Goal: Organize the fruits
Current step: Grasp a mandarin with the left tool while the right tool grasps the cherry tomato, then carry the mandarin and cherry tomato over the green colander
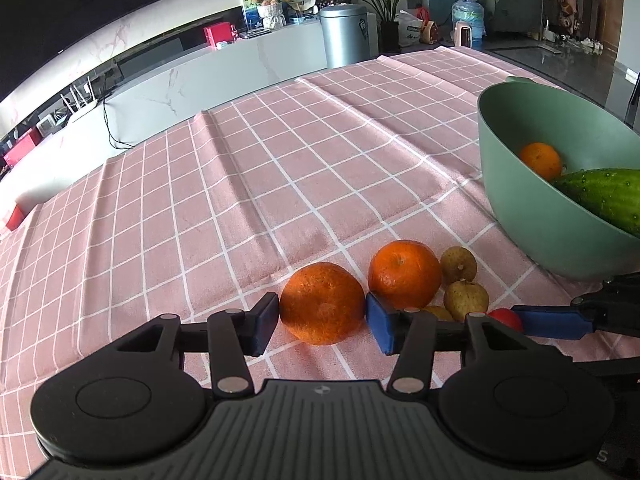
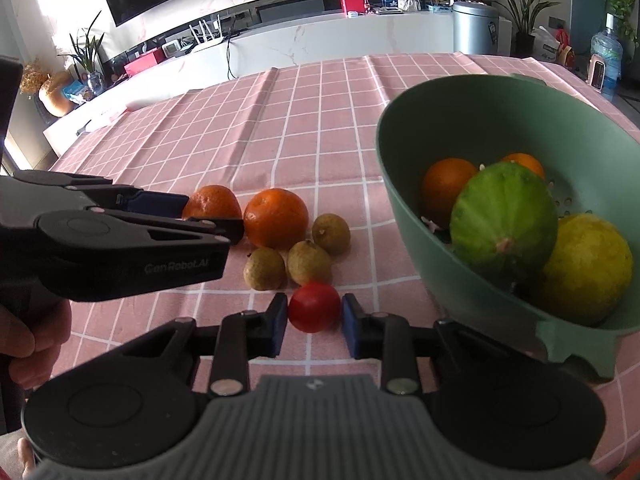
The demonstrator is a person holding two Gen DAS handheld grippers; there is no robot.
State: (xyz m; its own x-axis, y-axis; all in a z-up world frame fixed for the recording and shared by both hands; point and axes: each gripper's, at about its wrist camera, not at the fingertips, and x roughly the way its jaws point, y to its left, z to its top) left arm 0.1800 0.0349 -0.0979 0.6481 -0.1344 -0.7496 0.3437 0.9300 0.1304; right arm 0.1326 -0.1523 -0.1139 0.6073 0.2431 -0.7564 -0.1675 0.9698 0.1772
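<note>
While hard to confirm contact: tangerine (image 1: pixel 322 303) between left gripper (image 1: pixel 322 322) pads, tomato (image 2: pixel 314 307) between right gripper (image 2: pixel 314 322) pads.

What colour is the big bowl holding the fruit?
The bowl is a muted sage green, seen best in the right wrist view.

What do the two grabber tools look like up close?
Both look alike. The left tool has glossy black plastic linkage arms with small silver rivets, round black discs on each side, a ribbed grey base with a tiny logo, and dark blue rectangular pads on its fingertips. The right tool matches it. Seen sideways in the right wrist view, the left tool's black body carries faint grey lettering.
</note>
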